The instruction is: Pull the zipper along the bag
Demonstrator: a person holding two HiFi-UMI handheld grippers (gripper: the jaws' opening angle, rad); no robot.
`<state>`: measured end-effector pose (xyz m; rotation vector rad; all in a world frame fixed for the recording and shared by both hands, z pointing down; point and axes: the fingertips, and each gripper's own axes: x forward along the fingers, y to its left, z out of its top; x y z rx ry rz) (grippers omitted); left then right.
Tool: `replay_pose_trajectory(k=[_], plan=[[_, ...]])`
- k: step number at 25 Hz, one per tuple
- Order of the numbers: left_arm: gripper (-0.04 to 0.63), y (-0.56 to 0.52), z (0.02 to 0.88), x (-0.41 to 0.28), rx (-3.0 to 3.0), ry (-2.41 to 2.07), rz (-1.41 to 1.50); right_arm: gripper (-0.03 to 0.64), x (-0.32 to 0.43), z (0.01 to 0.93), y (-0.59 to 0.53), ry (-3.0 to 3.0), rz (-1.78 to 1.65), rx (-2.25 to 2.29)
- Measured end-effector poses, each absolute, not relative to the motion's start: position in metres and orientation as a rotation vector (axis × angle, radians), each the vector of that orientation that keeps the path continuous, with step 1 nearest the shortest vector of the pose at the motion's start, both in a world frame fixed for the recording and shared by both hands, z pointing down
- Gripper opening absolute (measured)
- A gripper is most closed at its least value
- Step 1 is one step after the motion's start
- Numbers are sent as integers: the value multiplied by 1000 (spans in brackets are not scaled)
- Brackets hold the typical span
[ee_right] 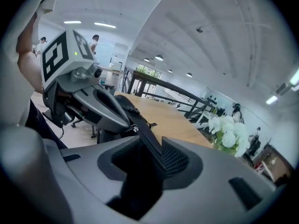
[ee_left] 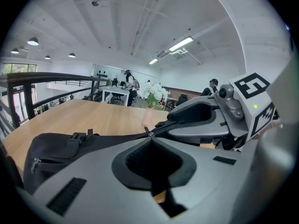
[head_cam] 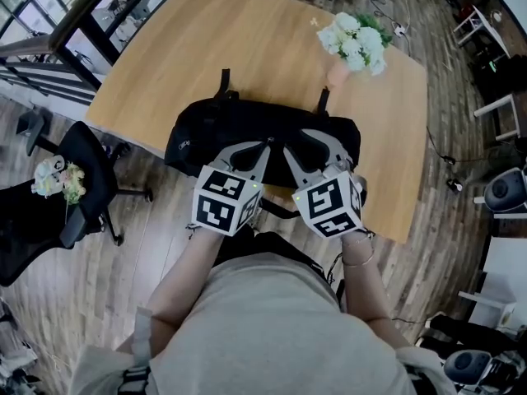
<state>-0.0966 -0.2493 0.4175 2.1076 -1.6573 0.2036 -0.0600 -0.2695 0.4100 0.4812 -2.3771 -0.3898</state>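
1. Head view alone shows the layout: black bag (head_cam: 206, 134) lies at the near edge of the wooden table (head_cam: 247, 48), both grippers over its top.
2. The left gripper (ee_left: 148, 133) has its jaws pinched together on the zipper pull (ee_left: 148, 131).
3. The right gripper (ee_right: 148, 138) has its jaws wide, with the bag's ridge between them, possibly brushing one pad (ee_right: 175, 158).
4. Far right, a vase (head_cam: 336, 74) holds white flowers (head_cam: 356, 41); the bag's inside is hidden.
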Motion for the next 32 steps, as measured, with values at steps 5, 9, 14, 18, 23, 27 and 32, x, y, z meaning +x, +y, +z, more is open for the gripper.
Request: replay_pose_trajectory(k=[5, 9, 14, 18, 23, 27, 32], plan=[[17, -249, 417, -96, 2118, -1641, 200, 160, -71, 425, -265, -2284, -513, 411], [18, -250, 416, -97, 2123, -1636, 196, 138, -76, 430, -266, -2250, -548, 404], [18, -251, 416, -100, 2127, -1640, 201, 64, -75, 430, -267, -2285, -495, 441], [18, -250, 416, -102, 2125, -1647, 231, 37, -75, 430, -265, -2313, -460, 479], [18, -246, 419, -109, 2104, -1662, 242, 35, -72, 429, -266, -2338, -421, 501], [18, -238, 420, -124, 2064, -1696, 234, 34, -72, 427, -269, -2329, -408, 530], [18, -226, 420, -146, 2008, -1756, 209, 34, -72, 427, -272, -2330, -395, 556]])
